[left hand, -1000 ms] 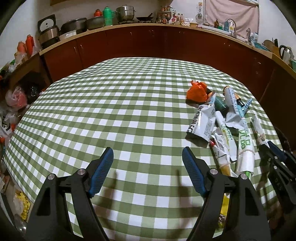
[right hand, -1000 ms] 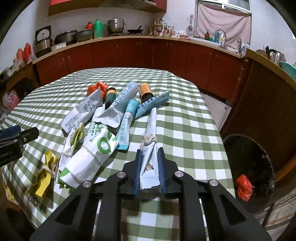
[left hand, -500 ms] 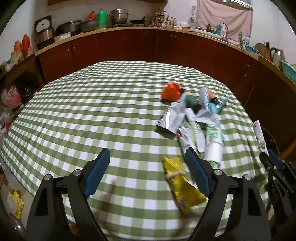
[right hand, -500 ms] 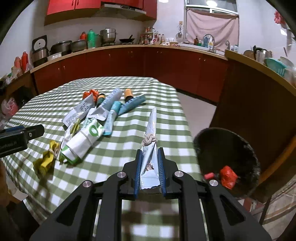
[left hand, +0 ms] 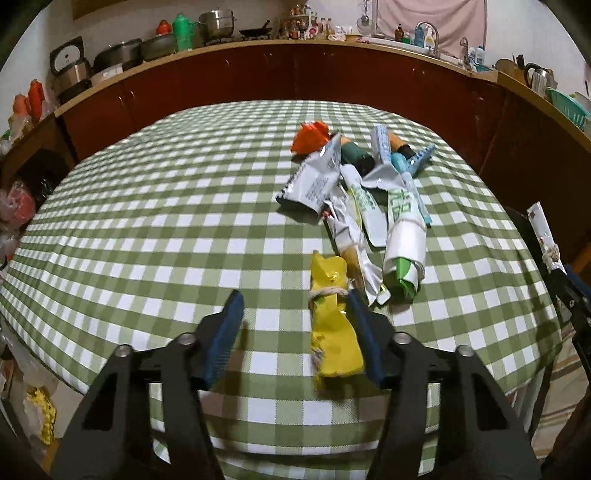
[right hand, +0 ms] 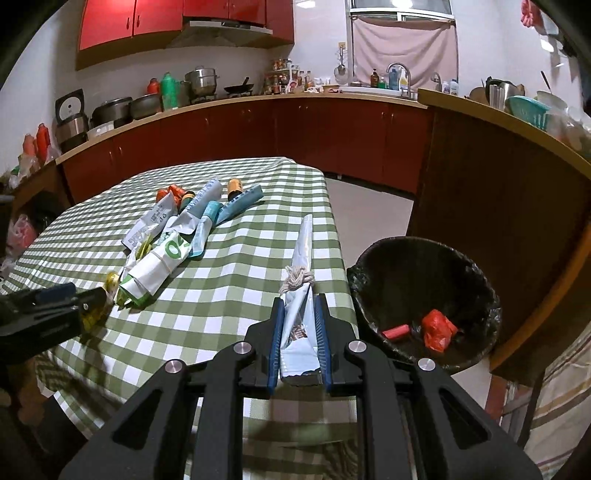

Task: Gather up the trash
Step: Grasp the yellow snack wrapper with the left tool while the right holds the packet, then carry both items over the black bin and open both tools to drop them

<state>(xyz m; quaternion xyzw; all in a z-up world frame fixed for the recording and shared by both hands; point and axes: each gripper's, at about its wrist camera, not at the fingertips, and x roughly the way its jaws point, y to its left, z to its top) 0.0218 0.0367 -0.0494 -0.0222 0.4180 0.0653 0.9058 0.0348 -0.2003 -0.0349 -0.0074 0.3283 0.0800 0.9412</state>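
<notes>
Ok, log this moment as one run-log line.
task: collect trash | right gripper: shut on pale blue wrapper, lifted beside bin | left gripper: open around yellow wrapper on table | pile: untouched

Left gripper (left hand: 293,317) spread wide — yellow wrapper (left hand: 332,325) seemingly against its right finger.

Around me runs a kitchen with dark red-brown base cabinets (right hand: 332,122) under a pale counter (right hand: 258,99) crowded with pots. Red wall cupboards (right hand: 177,18) hang above. A pinkish cloth (right hand: 404,51) covers the window (behind the tap). My worktop (left hand: 166,221) wears green-checked cloth; the floor (right hand: 369,206) is grey.
</notes>
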